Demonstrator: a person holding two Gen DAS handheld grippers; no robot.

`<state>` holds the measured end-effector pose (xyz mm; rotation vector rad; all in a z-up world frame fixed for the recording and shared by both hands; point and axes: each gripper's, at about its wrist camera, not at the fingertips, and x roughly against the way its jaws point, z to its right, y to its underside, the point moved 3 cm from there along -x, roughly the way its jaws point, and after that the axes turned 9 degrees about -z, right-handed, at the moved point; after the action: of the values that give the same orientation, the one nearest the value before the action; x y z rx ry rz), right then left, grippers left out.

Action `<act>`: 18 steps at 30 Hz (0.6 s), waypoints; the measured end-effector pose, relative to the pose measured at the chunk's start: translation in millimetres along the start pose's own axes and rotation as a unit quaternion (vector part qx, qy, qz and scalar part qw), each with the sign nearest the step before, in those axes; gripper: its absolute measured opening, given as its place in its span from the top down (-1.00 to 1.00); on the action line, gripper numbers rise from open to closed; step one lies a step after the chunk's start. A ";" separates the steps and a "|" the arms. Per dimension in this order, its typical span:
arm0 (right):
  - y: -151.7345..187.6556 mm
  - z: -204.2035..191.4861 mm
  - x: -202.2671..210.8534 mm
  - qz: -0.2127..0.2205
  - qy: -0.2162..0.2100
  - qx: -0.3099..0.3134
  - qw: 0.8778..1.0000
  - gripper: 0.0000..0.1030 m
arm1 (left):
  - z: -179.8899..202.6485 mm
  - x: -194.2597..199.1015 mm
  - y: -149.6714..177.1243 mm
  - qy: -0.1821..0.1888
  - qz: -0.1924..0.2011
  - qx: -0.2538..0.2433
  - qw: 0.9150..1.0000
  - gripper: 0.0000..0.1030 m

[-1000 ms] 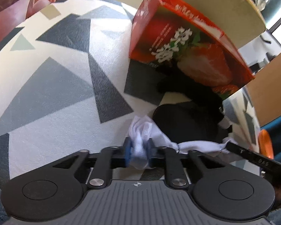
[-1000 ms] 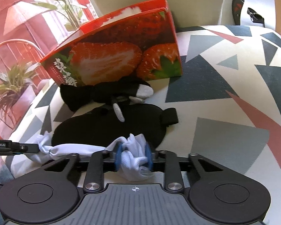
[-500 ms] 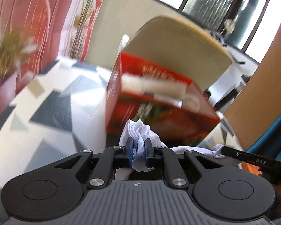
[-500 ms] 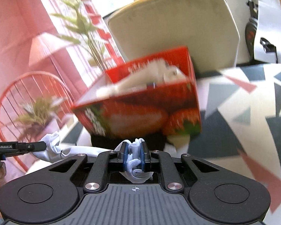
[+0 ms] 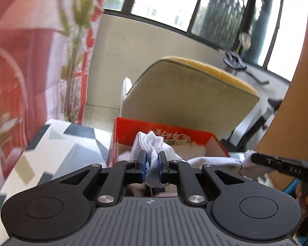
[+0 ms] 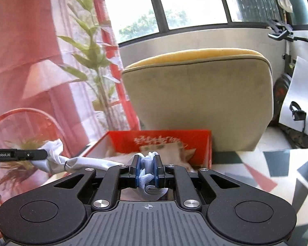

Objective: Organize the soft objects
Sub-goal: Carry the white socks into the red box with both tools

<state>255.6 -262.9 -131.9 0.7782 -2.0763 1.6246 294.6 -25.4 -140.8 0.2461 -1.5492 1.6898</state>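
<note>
Big windows (image 6: 191,2) fill the back of the room, with a pink curtain (image 6: 24,47) and a tall green plant (image 6: 92,53) to one side. Behind the red cardboard box (image 6: 197,139) stands a wide beige chair with a yellow top (image 6: 197,102). That open box sits on a white tabletop with grey and red triangle shapes (image 6: 277,168), and something pale lies inside it. Stretched in the air just in front of the box is a long white soft cloth (image 5: 154,153). The left gripper (image 5: 152,163) has its blue fingers (image 5: 142,164) pressed tight on one bunched end. The right gripper (image 6: 147,172) has its fingers (image 6: 137,171) squeezed on the other end of the cloth (image 6: 147,176), to the right of the first.
</note>
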 end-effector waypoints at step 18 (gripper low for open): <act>15.0 8.0 -98.3 -0.150 0.059 0.062 0.985 0.77 | 11.4 -103.5 10.5 -0.037 -0.170 -0.073 0.982 0.75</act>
<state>322.0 -249.9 -205.2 0.9583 -1.6956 1.5990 350.9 -78.7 -211.1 0.4728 -1.5743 1.3082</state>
